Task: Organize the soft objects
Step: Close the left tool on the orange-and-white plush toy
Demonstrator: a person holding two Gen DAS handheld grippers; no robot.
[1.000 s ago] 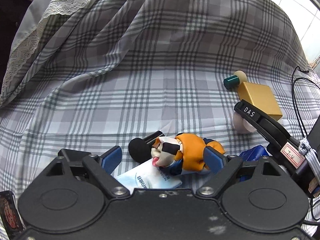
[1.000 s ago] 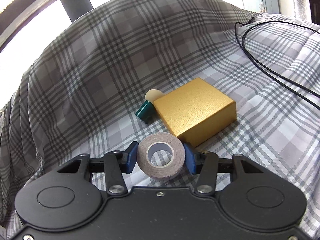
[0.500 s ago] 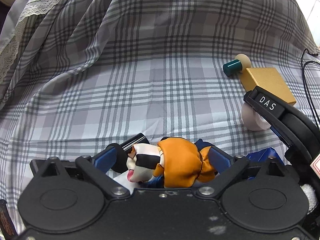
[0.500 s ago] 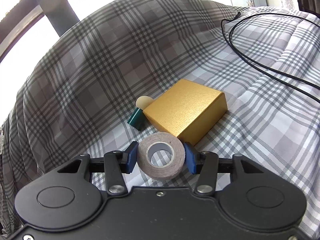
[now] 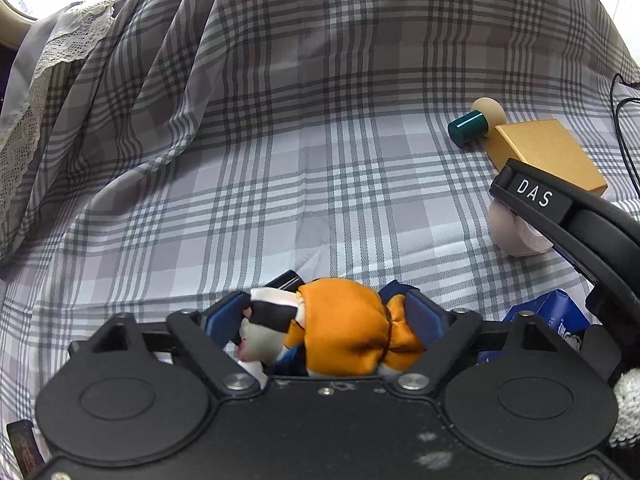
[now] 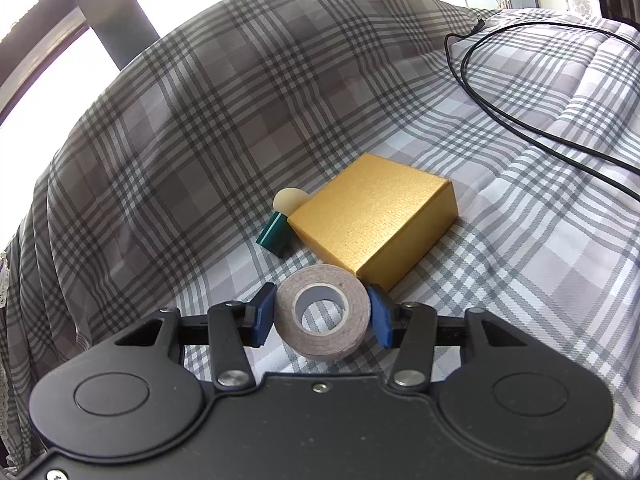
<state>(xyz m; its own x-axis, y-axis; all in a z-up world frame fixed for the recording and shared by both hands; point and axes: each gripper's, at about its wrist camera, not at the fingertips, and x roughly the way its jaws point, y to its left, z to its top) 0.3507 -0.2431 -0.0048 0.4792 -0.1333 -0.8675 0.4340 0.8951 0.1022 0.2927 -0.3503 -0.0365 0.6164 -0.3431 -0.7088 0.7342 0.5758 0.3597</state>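
The soft toy, a small stuffed figure in shiny orange satin with a black-and-white striped part and dark blue bits, sits squeezed between the blue pads of the left claw, which is pinching it over the plaid-covered bed. The right claw is narrowed around a roll of tape, its pads at both sides of the roll, just beside the gold box and the green-capped bottle.
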